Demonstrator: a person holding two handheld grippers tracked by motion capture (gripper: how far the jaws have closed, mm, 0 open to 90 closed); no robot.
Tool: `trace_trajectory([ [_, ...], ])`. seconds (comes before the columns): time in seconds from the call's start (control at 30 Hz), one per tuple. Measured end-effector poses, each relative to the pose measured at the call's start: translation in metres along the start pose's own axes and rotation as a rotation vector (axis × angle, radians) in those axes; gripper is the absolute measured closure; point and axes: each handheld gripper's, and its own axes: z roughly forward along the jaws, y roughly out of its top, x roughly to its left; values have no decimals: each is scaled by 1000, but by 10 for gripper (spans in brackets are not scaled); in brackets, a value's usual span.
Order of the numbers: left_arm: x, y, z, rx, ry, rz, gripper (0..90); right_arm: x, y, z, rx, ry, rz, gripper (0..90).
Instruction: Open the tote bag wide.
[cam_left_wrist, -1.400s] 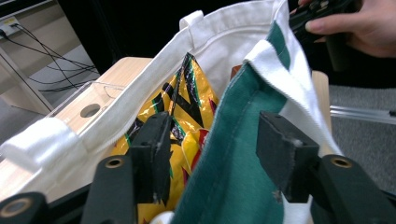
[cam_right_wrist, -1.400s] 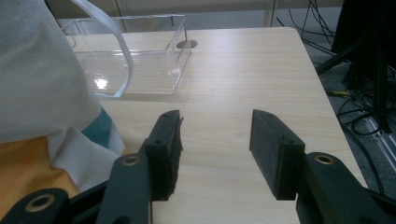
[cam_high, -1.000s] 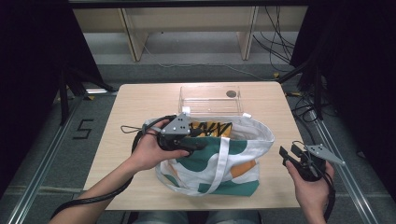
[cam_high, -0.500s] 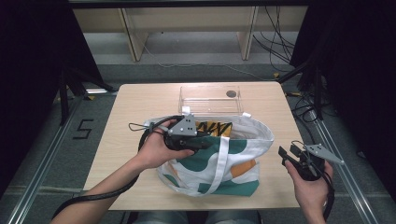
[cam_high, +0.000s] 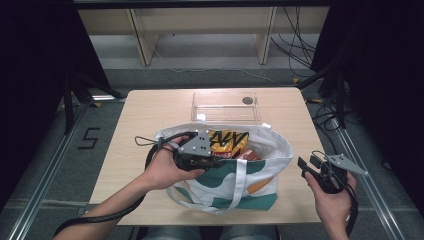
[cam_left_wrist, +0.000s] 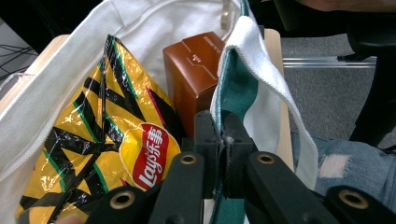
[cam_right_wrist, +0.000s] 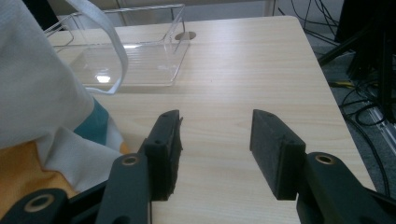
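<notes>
From the high view, your left claw sits at the near rim of the tote bag in the tabletop's middle. The left gripper view shows it has just closed, pinching that rim beside the chip bag — opening the bag looks underway. In the right gripper view your right claw hangs spread and empty — next, take the opposite rim.

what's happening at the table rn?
A person works a tote bag with a hand-held gripper in each hand. The left hand-held gripper has just closed on the bag's near rim, pinching the fabric. Inside sit a yellow chip bag and a brown carton. The right hand-held gripper is open and empty over the table, right of the bag. A clear plastic bin sits behind.
</notes>
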Motion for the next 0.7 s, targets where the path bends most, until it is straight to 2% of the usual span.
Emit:
trace_trajectory([
  [0.07,-2,1,-2,3,0,7,865,1,0,0,4,4,13,534],
  [0.1,-4,0,-2,-3,-1,-7,865,-2,0,1,-11,18,-25,534],
  [0.13,-5,-1,-2,4,-7,-4,865,-2,0,1,-10,18,-23,534],
  [0.17,-5,-3,-2,7,-19,-2,866,-1,0,1,-7,14,-3,534],
  [0.2,-8,-7,0,17,-28,-22,866,-1,0,0,-1,6,-3,534],
  [0.27,-8,-9,1,14,-37,-17,866,0,-1,1,0,5,4,534],
  [0.33,-9,-12,1,13,-43,-30,866,1,-1,2,0,8,18,534],
  [0.37,-11,-13,3,11,-45,-29,866,-2,-1,3,-13,25,-23,534],
  [0.4,-11,-14,3,14,-53,-18,866,-2,-1,3,-11,20,-26,534],
  [0.43,-14,-16,4,17,-55,-31,866,-2,-1,2,-2,15,-29,534],
  [0.47,-15,-17,6,17,-63,-17,866,-1,-1,3,-5,21,-14,534],
  [0.53,-19,-21,10,19,-71,-38,866,0,-1,3,-2,25,-10,534],
  [0.57,-19,-22,11,22,-78,-22,866,-1,-1,3,0,26,-11,534],
  [0.67,-23,-25,15,28,-82,-37,866,-2,-1,3,-2,22,-20,534],
  [0.7,-23,-25,16,30,-85,-28,866,-2,-1,3,-2,23,-18,534],
])
